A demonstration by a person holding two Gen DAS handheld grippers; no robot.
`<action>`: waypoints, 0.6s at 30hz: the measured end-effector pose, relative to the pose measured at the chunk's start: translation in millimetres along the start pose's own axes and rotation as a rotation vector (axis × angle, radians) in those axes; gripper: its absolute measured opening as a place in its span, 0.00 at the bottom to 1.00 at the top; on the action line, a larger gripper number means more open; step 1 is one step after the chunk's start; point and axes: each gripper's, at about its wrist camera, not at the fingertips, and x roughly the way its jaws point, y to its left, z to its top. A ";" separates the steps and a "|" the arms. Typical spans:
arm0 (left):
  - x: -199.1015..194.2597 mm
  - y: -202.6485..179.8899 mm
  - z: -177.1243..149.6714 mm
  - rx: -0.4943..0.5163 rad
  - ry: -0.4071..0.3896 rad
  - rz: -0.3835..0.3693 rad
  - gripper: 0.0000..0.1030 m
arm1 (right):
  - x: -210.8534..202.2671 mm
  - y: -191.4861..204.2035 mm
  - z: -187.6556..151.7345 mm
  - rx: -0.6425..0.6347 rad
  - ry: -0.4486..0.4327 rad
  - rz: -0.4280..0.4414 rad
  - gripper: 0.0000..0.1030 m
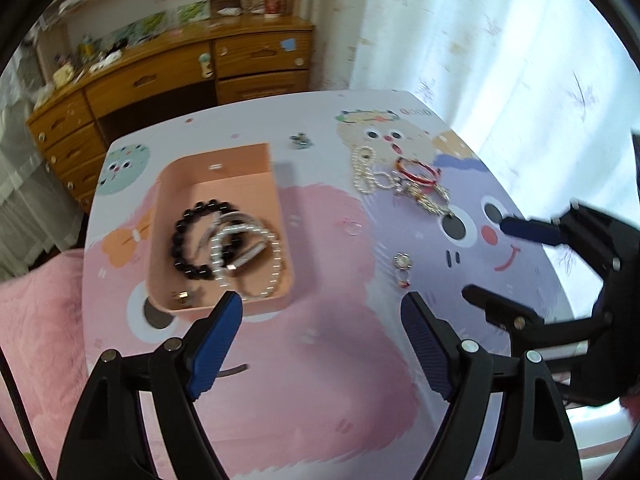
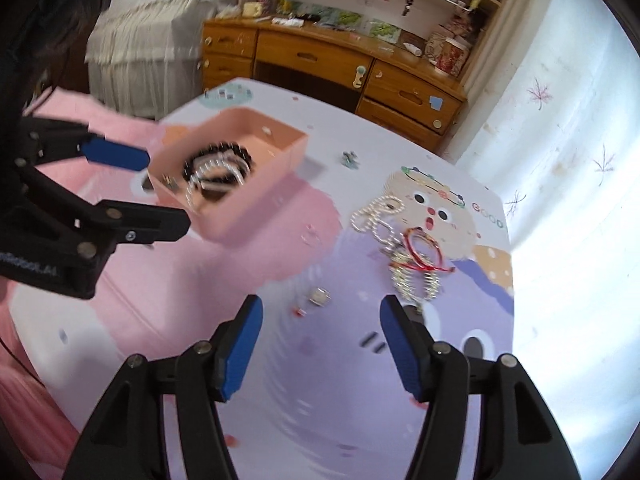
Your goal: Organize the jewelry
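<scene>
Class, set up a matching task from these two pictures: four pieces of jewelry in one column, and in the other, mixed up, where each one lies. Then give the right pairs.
Things:
1. black bead bracelet
2. red cord bracelet
3. pearl strand
4. small ring with a pale stone

Places:
A. alone on the purple part of the table mat, nearest the tongs
B. inside the pink tray
C. on the cartoon face, at the left of the loose pile
D. in the loose pile, at the right of the pearls

Pairs: 1-B, 2-D, 3-C, 4-A
</scene>
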 end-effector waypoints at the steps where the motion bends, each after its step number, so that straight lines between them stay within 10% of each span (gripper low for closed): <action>1: 3.6 -10.1 -1.3 0.024 -0.005 -0.001 0.78 | 0.7 -2.0 -2.7 -0.025 -0.003 -0.001 0.60; 10: 46.3 -67.2 -5.3 0.157 0.011 -0.043 0.78 | 27.2 -21.1 -37.1 -0.385 0.002 0.071 0.59; 18: 90.6 -85.5 -8.2 0.219 0.027 -0.009 0.67 | 49.9 -42.7 -51.9 -0.434 -0.084 0.251 0.59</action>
